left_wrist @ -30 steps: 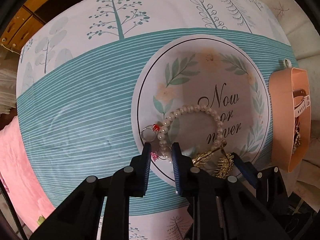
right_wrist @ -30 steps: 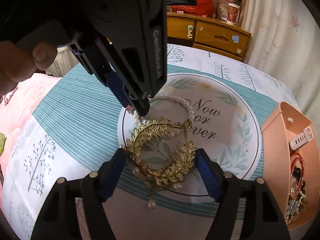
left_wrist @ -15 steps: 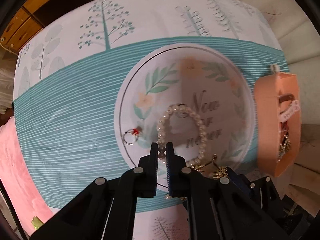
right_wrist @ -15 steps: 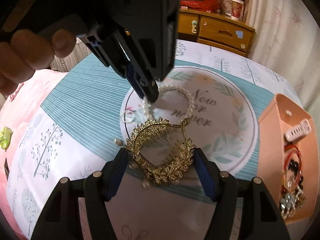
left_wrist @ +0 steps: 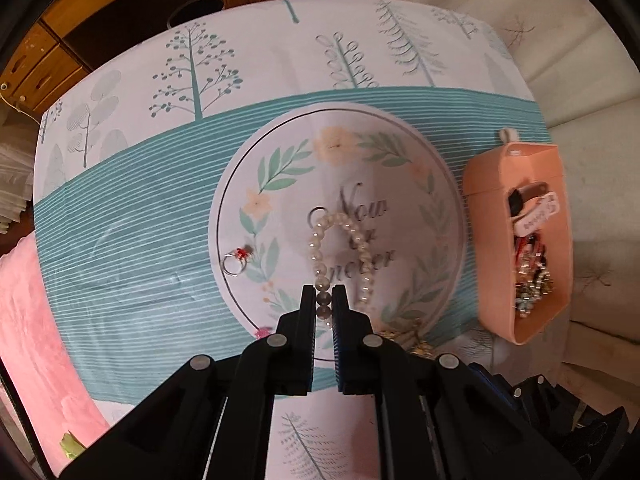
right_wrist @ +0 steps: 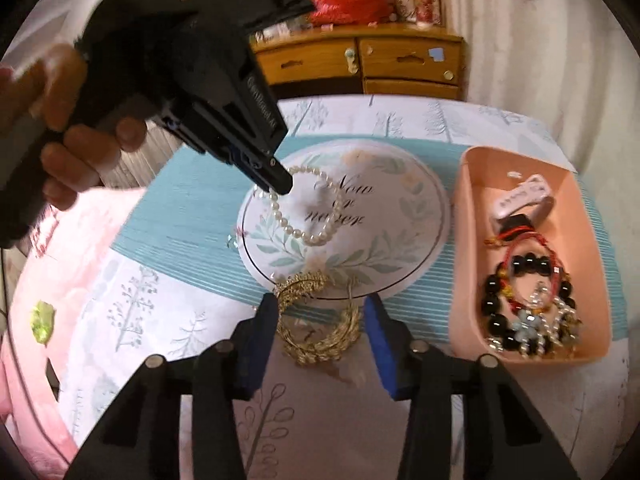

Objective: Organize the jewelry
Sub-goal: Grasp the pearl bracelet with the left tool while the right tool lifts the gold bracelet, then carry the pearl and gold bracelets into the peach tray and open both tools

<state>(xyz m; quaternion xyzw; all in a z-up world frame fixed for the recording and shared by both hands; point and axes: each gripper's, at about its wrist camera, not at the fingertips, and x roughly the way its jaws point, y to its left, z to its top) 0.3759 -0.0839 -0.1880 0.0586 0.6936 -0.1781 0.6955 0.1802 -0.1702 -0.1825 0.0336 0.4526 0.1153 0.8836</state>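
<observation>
My left gripper (left_wrist: 323, 297) is shut on a pearl bracelet (left_wrist: 340, 254) and holds it in the air above the round printed mat; the bracelet hangs from it in the right wrist view (right_wrist: 304, 216). A silver ring with a red stone (left_wrist: 236, 260) lies on the mat's left edge. My right gripper (right_wrist: 320, 308) is open, its fingers on either side of a gold leaf-shaped hair comb (right_wrist: 320, 320) lying on the cloth. A peach tray (right_wrist: 464, 280) at the right holds a black bead bracelet (right_wrist: 512, 300), red cords and a white watch band.
The tray also shows in the left wrist view (left_wrist: 486, 248). A small pink piece (left_wrist: 262, 333) lies near the mat's near rim. A wooden drawer unit (right_wrist: 400, 64) stands behind the table. Pink fabric (left_wrist: 28, 340) lies at the left.
My left gripper shut on the pearl bracelet and lifted it off the mat. The ring stayed on the mat. My right gripper drew back, still open around the gold comb.
</observation>
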